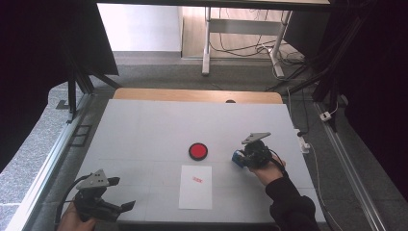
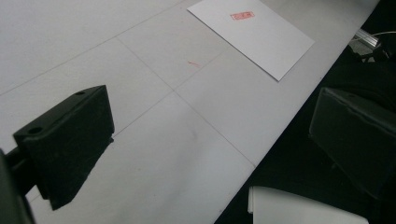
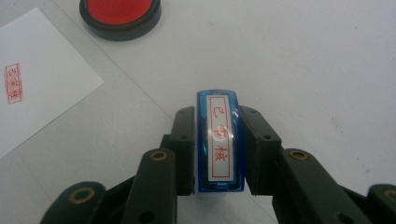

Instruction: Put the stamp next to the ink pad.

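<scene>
Right hand-held gripper (image 3: 218, 140) clamps narrowly on a blue stamp (image 3: 219, 140); bare desk (image 3: 317, 70) ahead, ink pad (image 3: 120, 14) beyond-left.

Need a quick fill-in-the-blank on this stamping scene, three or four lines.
1. The right tongs are shut on a ____ stamp.
2. The ink pad holds ____ ink.
3. The stamped mark lies on the sheet of ____.
4. The left tongs stand ____ with nothing between them.

Missing words: blue; red; paper; open
</scene>
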`<state>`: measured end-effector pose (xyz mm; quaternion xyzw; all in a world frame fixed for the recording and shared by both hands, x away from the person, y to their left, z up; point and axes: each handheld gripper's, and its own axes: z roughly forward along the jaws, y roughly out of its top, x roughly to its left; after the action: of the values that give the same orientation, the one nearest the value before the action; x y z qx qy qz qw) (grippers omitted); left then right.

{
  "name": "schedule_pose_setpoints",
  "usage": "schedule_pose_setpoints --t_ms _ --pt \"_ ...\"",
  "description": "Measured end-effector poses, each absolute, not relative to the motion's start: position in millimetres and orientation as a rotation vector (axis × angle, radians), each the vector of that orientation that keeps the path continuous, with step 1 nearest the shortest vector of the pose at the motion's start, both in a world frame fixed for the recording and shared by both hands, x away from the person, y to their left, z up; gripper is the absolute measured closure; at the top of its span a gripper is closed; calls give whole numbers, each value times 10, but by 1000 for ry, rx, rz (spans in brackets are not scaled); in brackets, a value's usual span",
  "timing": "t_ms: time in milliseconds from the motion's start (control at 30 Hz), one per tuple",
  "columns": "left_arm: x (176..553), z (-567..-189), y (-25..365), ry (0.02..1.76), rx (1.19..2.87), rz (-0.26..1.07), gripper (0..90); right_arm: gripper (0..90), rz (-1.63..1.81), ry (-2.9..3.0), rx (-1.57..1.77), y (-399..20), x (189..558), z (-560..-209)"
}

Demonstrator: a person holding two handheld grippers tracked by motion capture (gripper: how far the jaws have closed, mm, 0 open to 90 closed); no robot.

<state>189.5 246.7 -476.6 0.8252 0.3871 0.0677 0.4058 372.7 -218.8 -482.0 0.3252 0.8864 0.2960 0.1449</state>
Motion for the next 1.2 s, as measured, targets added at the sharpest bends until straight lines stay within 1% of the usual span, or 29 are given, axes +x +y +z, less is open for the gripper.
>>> schedule_pose_setpoints --t_ms 233,500,800,1200 --pt "1896 -4767 2466 979 2082 172 0 643 875 2541 948 -2179 3717 -4796" --pt "1895 -4766 2465 979 2083 174 0 568 918 2520 959 -2179 3681 -4717" --pt "1895 -4767 2463 983 2083 174 0 426 973 2499 956 -2132 3604 -4628" --pt "1898 -4768 2463 991 2083 177 0 263 1055 2471 964 -2091 3503 -4581"
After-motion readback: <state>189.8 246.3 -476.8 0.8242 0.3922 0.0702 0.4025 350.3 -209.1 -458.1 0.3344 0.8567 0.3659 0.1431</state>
